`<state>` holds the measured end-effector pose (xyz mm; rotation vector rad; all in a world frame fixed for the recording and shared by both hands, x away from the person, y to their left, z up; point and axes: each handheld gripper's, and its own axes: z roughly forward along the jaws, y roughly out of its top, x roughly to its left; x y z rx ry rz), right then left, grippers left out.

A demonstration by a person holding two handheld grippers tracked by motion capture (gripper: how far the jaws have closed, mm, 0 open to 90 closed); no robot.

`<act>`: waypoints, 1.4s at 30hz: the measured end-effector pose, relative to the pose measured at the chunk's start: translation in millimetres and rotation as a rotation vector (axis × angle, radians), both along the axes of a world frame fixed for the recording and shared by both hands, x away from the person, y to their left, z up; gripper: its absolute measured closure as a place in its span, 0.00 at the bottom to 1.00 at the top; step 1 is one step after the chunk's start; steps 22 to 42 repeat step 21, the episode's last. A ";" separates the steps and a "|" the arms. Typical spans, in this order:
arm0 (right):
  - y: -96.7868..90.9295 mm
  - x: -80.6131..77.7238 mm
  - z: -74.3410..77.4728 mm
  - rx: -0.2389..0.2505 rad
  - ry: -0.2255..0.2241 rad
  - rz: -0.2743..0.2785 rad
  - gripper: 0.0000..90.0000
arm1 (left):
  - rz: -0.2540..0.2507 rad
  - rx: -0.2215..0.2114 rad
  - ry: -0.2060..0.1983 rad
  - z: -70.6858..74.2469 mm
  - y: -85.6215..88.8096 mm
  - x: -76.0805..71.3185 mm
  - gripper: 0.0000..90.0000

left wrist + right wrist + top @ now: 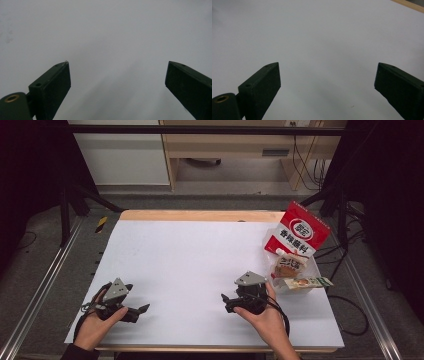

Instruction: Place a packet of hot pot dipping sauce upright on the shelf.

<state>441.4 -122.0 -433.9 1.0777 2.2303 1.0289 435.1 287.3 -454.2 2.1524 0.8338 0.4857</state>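
Observation:
My left gripper (142, 310) rests low over the white table (190, 250) near its front left corner, held by a hand, jaws pointing right. In the left gripper view its jaws (117, 75) stand wide apart with bare white surface between them. My right gripper (226, 301) sits at the front right of centre, jaws pointing left, and stands open (328, 76) over the white surface. A red and white snack bag (297, 231) stands at the right edge, with a small clear packet of food (290, 266) and a flat green and white packet (307, 283) just in front of it, right of the right gripper.
The white sheet covers a wooden table whose far edge (200, 215) shows as a bare strip. Metal rails (37, 285) run along both sides on the floor. Cables (345, 315) lie beside the right edge. A wooden cabinet (225, 145) stands beyond the table.

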 end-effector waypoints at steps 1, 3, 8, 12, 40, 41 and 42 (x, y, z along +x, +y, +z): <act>0.8 0.8 -1.0 -0.001 0.001 0.002 0.08 | -0.001 0.000 -0.001 0.1 0.1 0.0 0.07; 3.0 2.2 -3.1 0.009 0.000 -0.001 0.08 | -0.001 -0.001 -0.001 0.1 0.1 0.1 0.07; 7.3 5.3 -8.1 0.023 0.006 -0.008 0.08 | -0.001 -0.002 0.000 0.2 0.0 0.0 0.07; 10.7 5.8 -14.4 0.021 0.012 -0.006 0.07 | -0.001 0.001 -0.003 0.3 0.5 0.3 0.07; 12.6 -4.5 -29.0 0.036 0.022 0.026 0.07 | -0.008 0.005 -0.010 1.4 -0.9 1.6 0.07; 12.6 -4.5 -29.0 0.036 0.022 0.026 0.07 | -0.008 0.005 -0.010 1.4 -0.9 1.6 0.07; 12.6 -4.5 -29.0 0.036 0.022 0.026 0.07 | -0.008 0.005 -0.010 1.4 -0.9 1.6 0.07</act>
